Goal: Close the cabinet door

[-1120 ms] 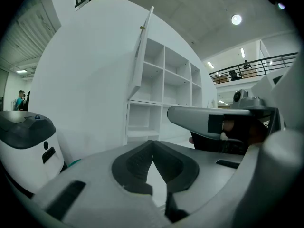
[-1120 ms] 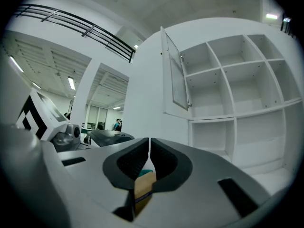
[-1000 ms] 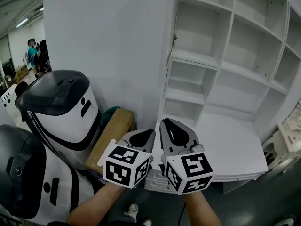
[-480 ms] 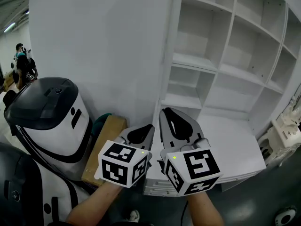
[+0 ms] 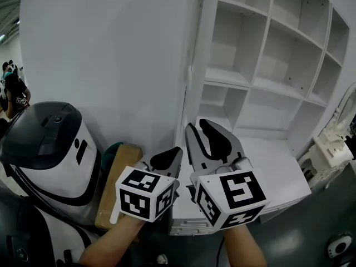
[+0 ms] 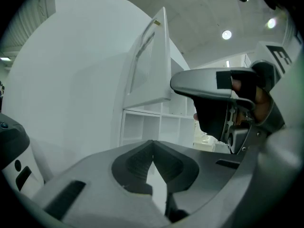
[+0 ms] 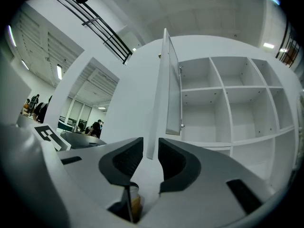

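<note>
The cabinet door [image 7: 172, 94] stands open, high on the left side of the white shelf unit [image 5: 261, 60]; it swings out toward me, so I see it nearly edge-on, above both tongs; two hinges [image 7: 181, 70] show along its far side.

My left tongs [image 6: 152, 144] are together at the tips with nothing in them. My right tongs [image 7: 151, 144] stand apart, the jaws having just been opening; a white upright edge [image 7: 156, 118] shows in the gap and the pads do not press on it; whether it is the door's own edge I cannot tell. The two tongs sit side by side, near each other, below the door and apart from it.

To the left a tall white wall [image 5: 111, 54] runs up to the shelf unit. At its foot stand two white-and-black machines [image 5: 50, 149], one behind the other; beside them lies one cardboard box [image 5: 114, 182] with a teal thing [image 5: 114, 148] at its far end; all of these are left of my left tongs. Under my right tongs a wide white ledge [image 5: 272, 174] of the unit juts toward me. People [image 5: 11, 90] stand far off at the left, too small to count.

By count: one door, two hinges, two tongs, two machines, one box.
</note>
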Motion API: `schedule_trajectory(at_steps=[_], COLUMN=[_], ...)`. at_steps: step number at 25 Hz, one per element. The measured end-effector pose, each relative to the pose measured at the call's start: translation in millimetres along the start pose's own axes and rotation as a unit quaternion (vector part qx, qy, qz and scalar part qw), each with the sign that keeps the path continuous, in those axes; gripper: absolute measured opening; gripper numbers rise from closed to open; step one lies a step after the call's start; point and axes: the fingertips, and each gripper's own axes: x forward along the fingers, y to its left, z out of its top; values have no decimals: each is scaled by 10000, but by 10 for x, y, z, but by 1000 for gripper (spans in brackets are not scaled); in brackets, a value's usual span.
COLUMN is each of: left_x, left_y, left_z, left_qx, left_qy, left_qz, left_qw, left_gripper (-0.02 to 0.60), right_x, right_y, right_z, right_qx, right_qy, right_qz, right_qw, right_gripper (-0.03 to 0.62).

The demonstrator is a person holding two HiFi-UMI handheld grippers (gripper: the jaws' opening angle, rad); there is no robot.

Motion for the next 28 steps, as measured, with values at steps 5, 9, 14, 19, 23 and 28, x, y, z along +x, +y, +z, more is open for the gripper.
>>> schedule_trajectory(at_steps=[5, 9, 14, 19, 23, 28], left_x=[81, 131, 166, 209, 266, 353], left_y=[16, 37, 103, 182, 163, 73], left_z=[44, 65, 47, 37, 66, 62], left_qx=[22, 50, 40, 12, 31, 52], left_qy=[-15, -29, -14, -9, -38, -32], left_qz=[-173, -281, -347, -384, -463, -593], left_qw=[9998, 9996, 9994, 9993, 9989, 9982], left_gripper=[11, 11, 12, 11, 12, 11], right_x=[108, 201, 269, 287, 262, 225], right_y=[-34, -44, -77, -101, -145, -196], right_z=[1, 2, -2, -4, 7, 0], right_qx=[8, 34, -55, 76, 142, 165], right_qy=[68, 91, 72, 16, -65, -133], right_qz=[-159, -237, -494, -515, -504, -500], right_qw=[9999, 9997, 9987, 9986, 9986, 9985], right_gripper=[100, 127, 126, 117, 110, 104])
